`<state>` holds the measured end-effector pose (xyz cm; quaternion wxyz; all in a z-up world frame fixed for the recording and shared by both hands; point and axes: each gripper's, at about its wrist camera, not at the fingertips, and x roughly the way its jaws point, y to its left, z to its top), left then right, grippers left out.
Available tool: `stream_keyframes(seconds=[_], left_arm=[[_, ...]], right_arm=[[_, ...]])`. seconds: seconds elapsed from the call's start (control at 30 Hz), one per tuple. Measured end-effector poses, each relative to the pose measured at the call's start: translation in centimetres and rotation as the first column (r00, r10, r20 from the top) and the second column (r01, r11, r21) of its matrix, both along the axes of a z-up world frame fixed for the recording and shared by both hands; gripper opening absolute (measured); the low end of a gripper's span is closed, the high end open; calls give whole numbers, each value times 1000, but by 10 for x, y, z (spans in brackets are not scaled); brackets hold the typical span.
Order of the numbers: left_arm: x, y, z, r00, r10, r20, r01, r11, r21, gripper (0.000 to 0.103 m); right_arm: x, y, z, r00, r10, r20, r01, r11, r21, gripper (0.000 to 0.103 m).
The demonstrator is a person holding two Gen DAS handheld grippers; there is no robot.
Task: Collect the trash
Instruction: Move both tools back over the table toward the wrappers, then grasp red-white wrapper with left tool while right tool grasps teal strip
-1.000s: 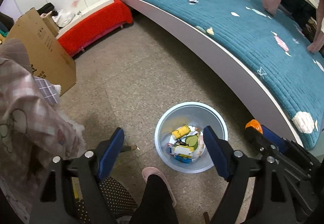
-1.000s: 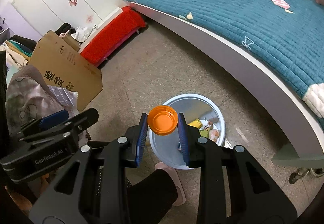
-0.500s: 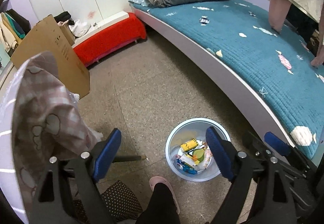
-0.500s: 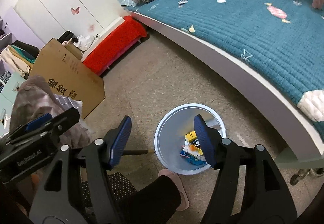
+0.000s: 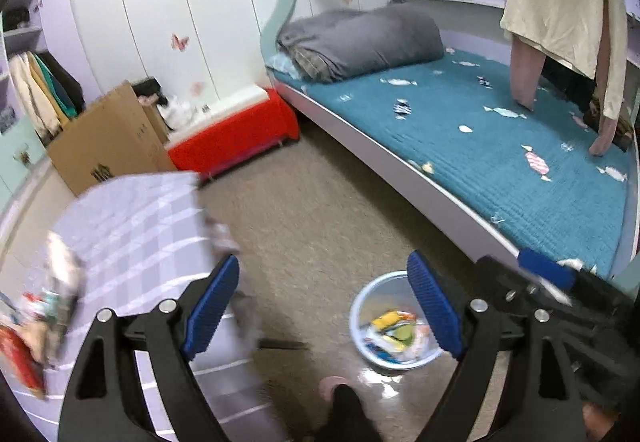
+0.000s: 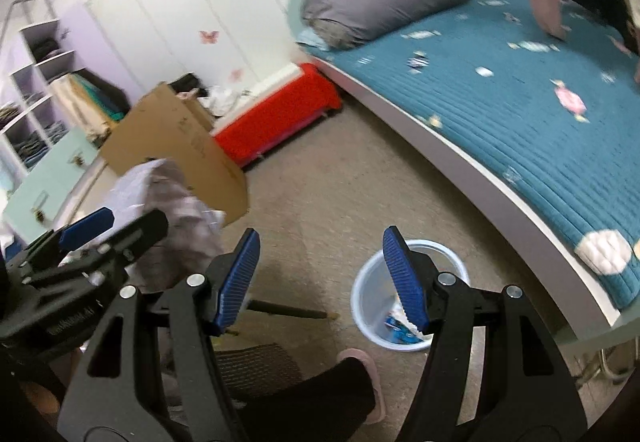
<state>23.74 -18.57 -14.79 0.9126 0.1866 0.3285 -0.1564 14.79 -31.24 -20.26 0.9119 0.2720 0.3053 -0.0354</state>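
Pale blue bin [image 5: 394, 326] upright on floor, holding colourful wrappers [image 5: 396, 334]

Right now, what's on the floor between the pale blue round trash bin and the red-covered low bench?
Only bare beige floor between the pale blue trash bin and the red-covered low bench; the left wrist view shows it, the right wrist view agrees.

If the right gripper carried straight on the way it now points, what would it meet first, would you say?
Probably the bare beige floor between the brown cardboard box and the pale blue round bin; nothing shows between its open fingers, though depth is unclear.
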Motion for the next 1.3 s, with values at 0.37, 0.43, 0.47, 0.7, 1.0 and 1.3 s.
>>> stream_keyframes(seconds=[0.37,0.43,0.47,0.7,1.0,1.3], left_arm=[[3,156,61,987,161,30,-158,985,-71,85],[9,184,66,976,214,31,-211,975,-71,85],[14,203,69,969,244,30,-241,968,-73,85],[56,306,74,913,374,-164,-405,881,-246,84],[90,328,49,893,333,-304,-414,872,-262,56],[99,323,34,887,349,-303,-413,892,-184,33]], right_arm=[[34,132,68,964,255,74,-247,963,-107,64],[46,161,75,950,306,60,-297,946,-128,64],[52,173,77,942,330,58,-320,938,-132,64],[92,242,86,909,416,12,-408,898,-162,64],[117,270,81,896,443,-33,-442,882,-162,64],[134,287,76,885,462,-61,-465,871,-159,64]])
